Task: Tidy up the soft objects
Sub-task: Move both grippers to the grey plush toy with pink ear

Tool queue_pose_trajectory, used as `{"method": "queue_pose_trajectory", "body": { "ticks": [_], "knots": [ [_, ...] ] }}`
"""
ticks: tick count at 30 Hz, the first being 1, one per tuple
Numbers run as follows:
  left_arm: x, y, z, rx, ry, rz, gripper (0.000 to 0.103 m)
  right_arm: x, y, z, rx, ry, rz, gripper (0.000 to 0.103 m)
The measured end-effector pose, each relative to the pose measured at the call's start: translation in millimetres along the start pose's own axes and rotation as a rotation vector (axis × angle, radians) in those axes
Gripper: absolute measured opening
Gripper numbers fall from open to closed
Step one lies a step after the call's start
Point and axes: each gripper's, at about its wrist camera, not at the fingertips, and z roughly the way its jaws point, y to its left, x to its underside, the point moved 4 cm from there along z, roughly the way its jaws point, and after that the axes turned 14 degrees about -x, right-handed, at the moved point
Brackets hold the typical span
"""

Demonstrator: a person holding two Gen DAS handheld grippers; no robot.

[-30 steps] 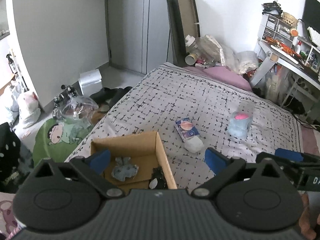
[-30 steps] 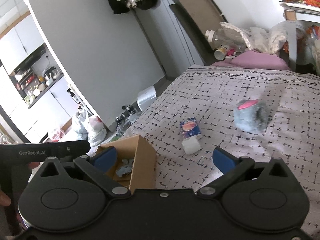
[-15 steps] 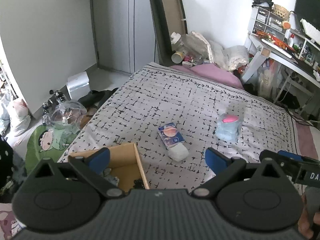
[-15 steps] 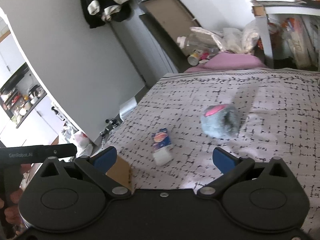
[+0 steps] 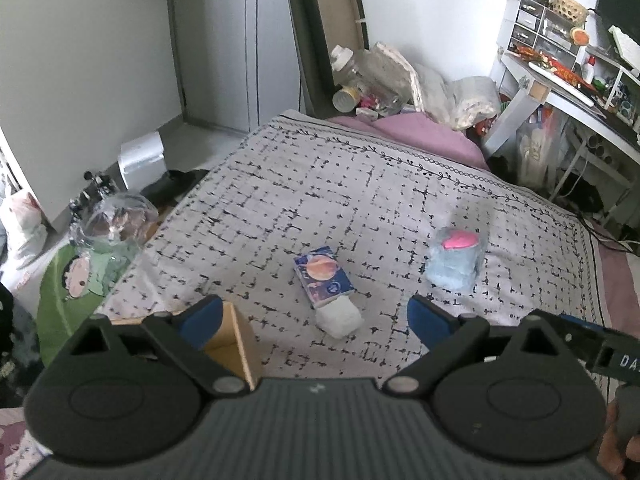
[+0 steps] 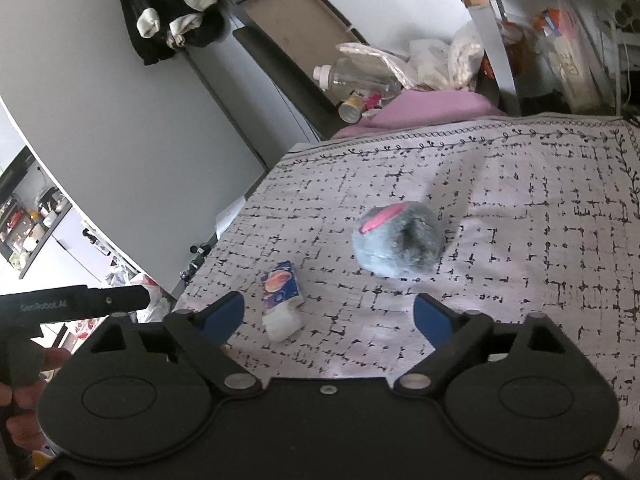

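A grey-blue plush toy with a pink patch (image 5: 456, 262) (image 6: 398, 242) lies on the patterned bedspread (image 5: 360, 184) (image 6: 520, 240). A blue tissue pack with white tissue sticking out (image 5: 326, 280) (image 6: 282, 300) lies to its left. A cardboard box (image 5: 234, 344) sits at the bed's near left corner, mostly hidden behind my left gripper. My left gripper (image 5: 316, 318) is open and empty, above the bed just short of the tissue pack. My right gripper (image 6: 330, 316) is open and empty, short of the plush toy.
A pink blanket (image 5: 420, 136) lies at the bed's far end, with bottles and bags (image 5: 372, 80) behind it. A desk with shelves (image 5: 560, 80) stands at the right. Floor clutter and a green cushion (image 5: 80, 280) lie left of the bed.
Both grippers have moved forward and to the right over the bed. The box has slid out of view to the lower left. The plush toy and tissue pack appear nearer.
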Motion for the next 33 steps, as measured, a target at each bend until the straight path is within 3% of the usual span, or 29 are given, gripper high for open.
{"method": "queue_pose_trajectory", "body": {
  "ticks": [11,16,21,33],
  "knots": [
    [-12.0,-43.8,25.1,0.064,0.014,0.053,0.091,-8.5,-47.5,12.7,0.01,-0.005,0.059,0.061],
    [-18.4,-73.2,36.1,0.081,-0.011,0.127,0.087,-9.8,-67.6,19.5,-0.014,-0.032,0.051,0.06],
    [-22.6,-100.6,55.7,0.086,0.024,0.185,0.073,-10.8,-90.6,24.7,-0.006,-0.039,0.066,0.055],
    [-44.1,-158.5,85.9,0.093,0.017,0.27,0.067,-19.8,-136.3,46.3,-0.01,-0.076,0.157,0.044]
  ]
}}
